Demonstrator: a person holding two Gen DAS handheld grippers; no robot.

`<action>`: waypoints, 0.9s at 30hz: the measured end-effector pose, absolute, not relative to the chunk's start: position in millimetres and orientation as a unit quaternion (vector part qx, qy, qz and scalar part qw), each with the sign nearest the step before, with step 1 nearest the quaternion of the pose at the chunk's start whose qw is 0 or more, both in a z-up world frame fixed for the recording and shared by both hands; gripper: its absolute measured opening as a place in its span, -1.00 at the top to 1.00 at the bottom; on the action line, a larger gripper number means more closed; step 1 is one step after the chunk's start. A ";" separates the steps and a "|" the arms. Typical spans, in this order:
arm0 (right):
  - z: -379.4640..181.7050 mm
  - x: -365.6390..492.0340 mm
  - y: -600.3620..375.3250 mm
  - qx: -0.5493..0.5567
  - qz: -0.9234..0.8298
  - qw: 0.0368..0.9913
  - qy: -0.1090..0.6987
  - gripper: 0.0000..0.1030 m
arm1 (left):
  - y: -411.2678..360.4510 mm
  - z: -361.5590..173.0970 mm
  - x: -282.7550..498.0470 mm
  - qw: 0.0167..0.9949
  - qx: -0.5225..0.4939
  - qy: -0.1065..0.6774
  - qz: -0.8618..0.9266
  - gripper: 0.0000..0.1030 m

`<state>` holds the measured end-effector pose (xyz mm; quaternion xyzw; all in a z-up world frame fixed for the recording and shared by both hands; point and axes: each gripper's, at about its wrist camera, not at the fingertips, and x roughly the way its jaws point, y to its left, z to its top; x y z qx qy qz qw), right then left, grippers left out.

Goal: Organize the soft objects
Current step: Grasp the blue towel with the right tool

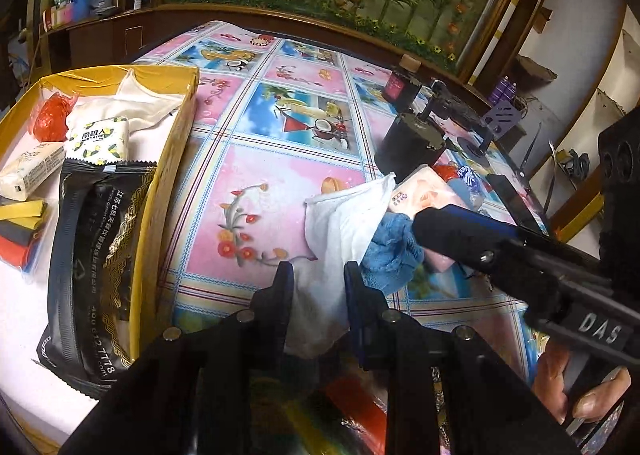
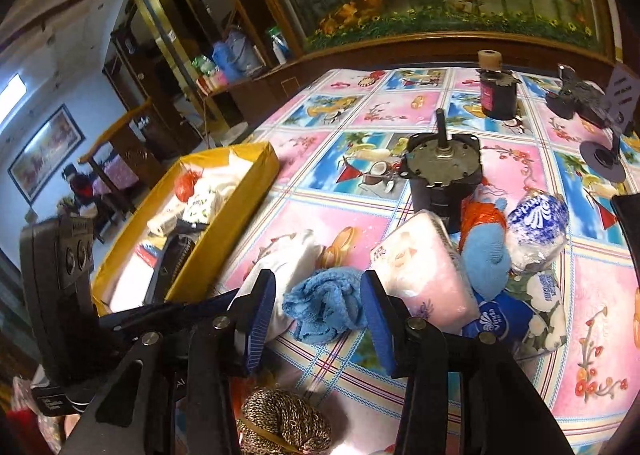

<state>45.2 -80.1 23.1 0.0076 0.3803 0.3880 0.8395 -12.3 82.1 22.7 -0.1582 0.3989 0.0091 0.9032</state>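
On the flowered tablecloth lies a crumpled white cloth (image 1: 340,215) (image 2: 288,255). My left gripper (image 1: 318,279) is shut on its near end. Right beside it sits a blue towel (image 1: 394,251) (image 2: 324,307), between the fingers of my right gripper (image 2: 318,315). Those fingers are open: the right pad touches the towel, the left pad stands a little off it. In the left wrist view one right finger (image 1: 440,225) rests over the towel. Behind the towel lies a pink tissue pack (image 2: 424,271) (image 1: 424,195). A yellow box (image 1: 176,159) (image 2: 240,207) stands to the left.
The box holds a black pouch (image 1: 100,247), a tissue pack (image 1: 98,139) and a red mesh ball (image 1: 52,115). Behind the pile stand a black motor (image 2: 444,175) and a dark jar (image 2: 498,95). A blue puff (image 2: 486,255), wrapped tissue packs (image 2: 536,227) and a yarn ball (image 2: 284,423) lie nearby.
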 end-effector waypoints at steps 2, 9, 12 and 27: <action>20.9 45.1 -74.3 -0.004 0.386 0.839 0.383 0.18 | 81.5 18.9 -9.5 0.899 -0.153 0.410 0.008 0.38; 1.7 53.6 -55.5 -0.044 0.372 0.834 0.406 0.18 | 68.5 13.3 -3.4 0.899 -0.120 0.421 0.010 0.16; -4.3 57.1 -50.9 -0.053 0.369 0.831 0.413 0.19 | 64.1 12.5 -3.0 0.902 -0.106 0.418 0.011 0.27; 23.5 57.0 -88.6 0.043 0.359 0.860 0.360 0.51 | 74.6 36.5 -22.1 0.933 -0.142 0.331 -0.010 0.54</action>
